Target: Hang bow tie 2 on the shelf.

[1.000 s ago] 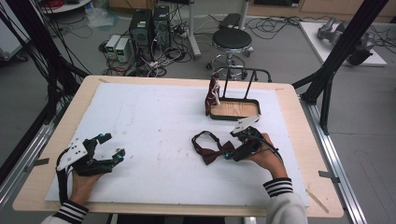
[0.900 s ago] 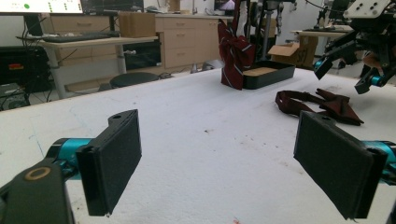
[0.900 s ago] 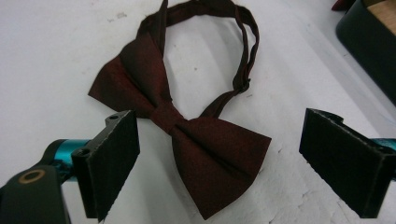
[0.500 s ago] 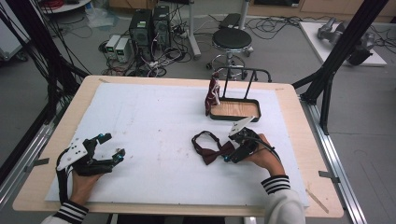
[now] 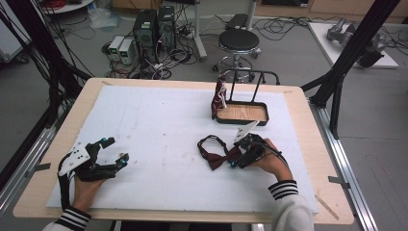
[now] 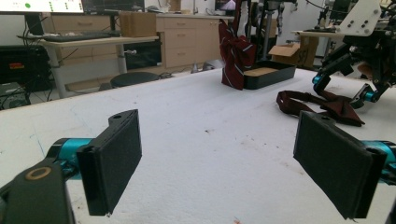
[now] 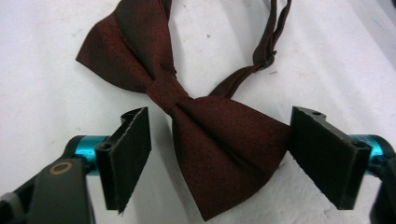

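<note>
A dark red bow tie (image 5: 216, 153) with its neck strap lies flat on the white mat, right of centre. My right gripper (image 5: 234, 161) is down at the tie's right wing. In the right gripper view the wing (image 7: 219, 140) sits between the two pads; the right pad touches its edge and the left pad stands off it. These jaws have just been closing and are still open around the wing. My left gripper (image 5: 117, 150) rests open at the mat's near left, with nothing between its pads (image 6: 116, 163). The left gripper view shows the bow tie (image 6: 327, 103) and the right gripper (image 6: 345, 88) farther off.
A black tray with a wooden floor (image 5: 240, 113) and a black rail over it stands at the back right of the mat. A dark red striped tie (image 5: 220, 98) hangs at its left end. A stool and computers stand on the floor beyond the table.
My right gripper has shifted a little toward the bow tie and its jaws have narrowed around the wing. The left gripper has kept still.
</note>
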### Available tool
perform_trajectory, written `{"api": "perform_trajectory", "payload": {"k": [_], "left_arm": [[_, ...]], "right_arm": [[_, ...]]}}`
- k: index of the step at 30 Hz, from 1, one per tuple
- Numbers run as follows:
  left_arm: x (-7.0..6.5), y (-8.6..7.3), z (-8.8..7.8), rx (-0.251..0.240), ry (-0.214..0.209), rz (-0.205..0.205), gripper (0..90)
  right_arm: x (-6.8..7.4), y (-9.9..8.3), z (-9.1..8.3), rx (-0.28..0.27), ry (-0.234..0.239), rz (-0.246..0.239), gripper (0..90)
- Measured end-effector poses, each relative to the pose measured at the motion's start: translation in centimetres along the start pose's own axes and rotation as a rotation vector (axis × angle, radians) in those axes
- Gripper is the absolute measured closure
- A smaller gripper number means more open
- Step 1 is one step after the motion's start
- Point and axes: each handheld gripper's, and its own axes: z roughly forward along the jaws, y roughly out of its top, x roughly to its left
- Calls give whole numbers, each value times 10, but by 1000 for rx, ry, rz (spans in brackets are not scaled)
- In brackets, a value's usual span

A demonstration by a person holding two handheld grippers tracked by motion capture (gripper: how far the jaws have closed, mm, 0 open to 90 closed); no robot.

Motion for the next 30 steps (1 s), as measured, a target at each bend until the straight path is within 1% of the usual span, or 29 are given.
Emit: {"api": "perform_trajectory", "payload": {"k": [2,5,10,11,15,21,23,27,30], "left_arm": [[0,0,0,0,1,-2,156],[0,0,0,0,1,-2,156],[0,0,0,-2,1,-4,156],[0,0,0,-1,1,-4,156],[0,0,0,-2,1,-4,156],[0,0,0,-1,0,-4,156],[0,0,0,-1,-1,-4,156],[0,0,0,1,0,-3,156],[0,0,0,0,1,-3,156]], "right_arm": [[0,0,-1,7,2,3,282],[0,0,-1,20,3,5,310],[2,1,-2,25,6,-6,381],[2,1,-2,23,5,-16,398],[3,1,-3,30,13,-17,443],[5,3,-5,40,22,-49,577],[6,3,-6,44,25,-49,605],[6,3,-7,44,43,-50,701],[7,4,-8,43,58,-45,754]]}}
